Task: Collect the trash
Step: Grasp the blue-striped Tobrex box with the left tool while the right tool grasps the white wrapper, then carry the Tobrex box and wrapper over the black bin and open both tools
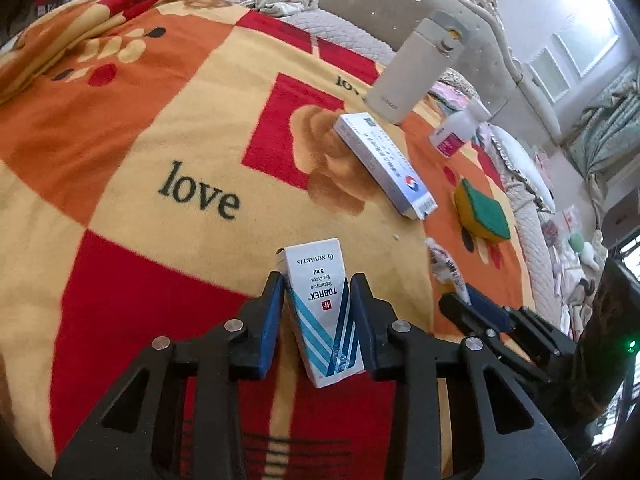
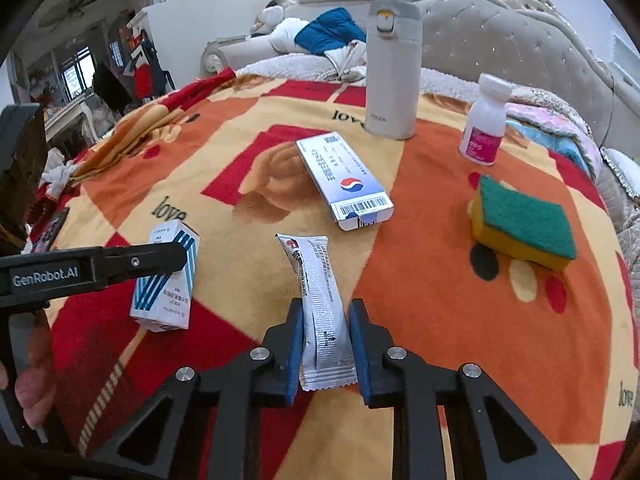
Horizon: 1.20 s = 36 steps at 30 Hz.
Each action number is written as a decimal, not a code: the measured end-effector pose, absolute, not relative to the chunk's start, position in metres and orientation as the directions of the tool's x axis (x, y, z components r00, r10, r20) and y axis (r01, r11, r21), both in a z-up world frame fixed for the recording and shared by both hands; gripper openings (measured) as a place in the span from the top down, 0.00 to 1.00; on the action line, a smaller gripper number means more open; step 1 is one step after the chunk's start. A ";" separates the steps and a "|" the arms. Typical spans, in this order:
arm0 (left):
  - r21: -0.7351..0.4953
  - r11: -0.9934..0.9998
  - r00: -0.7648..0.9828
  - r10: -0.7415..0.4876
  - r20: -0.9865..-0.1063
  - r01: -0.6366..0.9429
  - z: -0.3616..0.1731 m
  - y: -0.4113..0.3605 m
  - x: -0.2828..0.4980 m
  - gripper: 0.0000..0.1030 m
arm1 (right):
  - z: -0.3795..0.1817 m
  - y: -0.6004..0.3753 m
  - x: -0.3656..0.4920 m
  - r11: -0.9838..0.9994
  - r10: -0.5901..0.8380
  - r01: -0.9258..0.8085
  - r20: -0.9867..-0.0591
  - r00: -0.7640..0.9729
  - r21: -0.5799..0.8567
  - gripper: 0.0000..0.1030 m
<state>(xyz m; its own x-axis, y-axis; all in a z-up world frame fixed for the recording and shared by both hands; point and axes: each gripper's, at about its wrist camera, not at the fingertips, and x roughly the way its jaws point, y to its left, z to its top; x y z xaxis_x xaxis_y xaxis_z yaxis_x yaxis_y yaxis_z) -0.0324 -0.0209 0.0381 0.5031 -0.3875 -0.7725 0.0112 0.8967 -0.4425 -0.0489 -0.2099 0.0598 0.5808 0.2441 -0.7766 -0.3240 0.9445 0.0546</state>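
Left tongs (image 1: 318, 300) clenched on the eye-drops box (image 1: 322, 312), right tongs (image 2: 326, 328) clenched on the foil sachet (image 2: 320, 308), both just above the blanket (image 1: 160, 160) on the bed, long medicine box (image 2: 344, 180) lying behind them.

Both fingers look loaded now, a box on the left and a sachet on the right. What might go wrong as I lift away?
1. The right gripper pinches a thin, floppy sachet, so it may slide out.
2. The left gripper holds the eye-drop box by its light card sides; it may crush or twist.
3. The two grippers sit close together and may collide.
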 end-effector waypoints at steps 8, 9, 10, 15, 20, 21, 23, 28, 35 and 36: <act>-0.381 0.921 0.519 -0.367 -0.772 0.086 0.057 -0.055 -0.059 0.70 | 0.077 -0.242 -0.079 0.961 0.215 -0.272 -0.762 0.611 0.053 0.79; -0.373 0.922 0.518 -0.368 -0.772 0.098 0.059 -0.061 -0.063 0.70 | 0.078 -0.249 -0.083 0.964 0.208 -0.262 -0.762 0.613 0.052 0.79; -0.366 0.924 0.517 -0.368 -0.773 0.111 0.060 -0.068 -0.066 0.70 | 0.079 -0.255 -0.087 0.966 0.203 -0.253 -0.761 0.616 0.053 0.79; -0.339 0.924 0.507 -0.381 -0.773 0.177 0.068 -0.106 -0.079 0.70 | 0.085 -0.297 -0.109 0.981 0.163 -0.186 -0.757 0.633 0.056 0.79; -0.327 0.907 0.480 -0.418 -0.772 0.264 0.075 -0.155 -0.090 0.70 | 0.092 -0.346 -0.134 0.993 0.111 -0.103 -0.749 0.653 0.057 0.79; -0.331 0.900 0.469 -0.431 -0.771 0.284 0.076 -0.167 -0.092 0.70 | 0.092 -0.355 -0.138 0.995 0.100 -0.087 -0.749 0.655 0.056 0.79; -0.329 0.886 0.447 -0.451 -0.772 0.326 0.078 -0.192 -0.097 0.70 | 0.092 -0.379 -0.150 0.997 0.072 -0.041 -0.749 0.658 0.060 0.79; -0.344 0.830 0.365 -0.515 -0.775 0.439 0.077 -0.261 -0.108 0.70 | 0.088 -0.438 -0.174 0.993 0.016 0.075 -0.758 0.653 0.086 0.79; -0.383 0.748 0.252 -0.580 -0.775 0.542 0.074 -0.350 -0.111 0.70 | 0.079 -0.525 -0.206 0.964 -0.070 0.243 -0.777 0.626 0.109 0.79; -0.394 0.735 0.232 -0.589 -0.774 0.552 0.073 -0.363 -0.111 0.70 | 0.077 -0.536 -0.209 0.958 -0.080 0.265 -0.780 0.621 0.113 0.79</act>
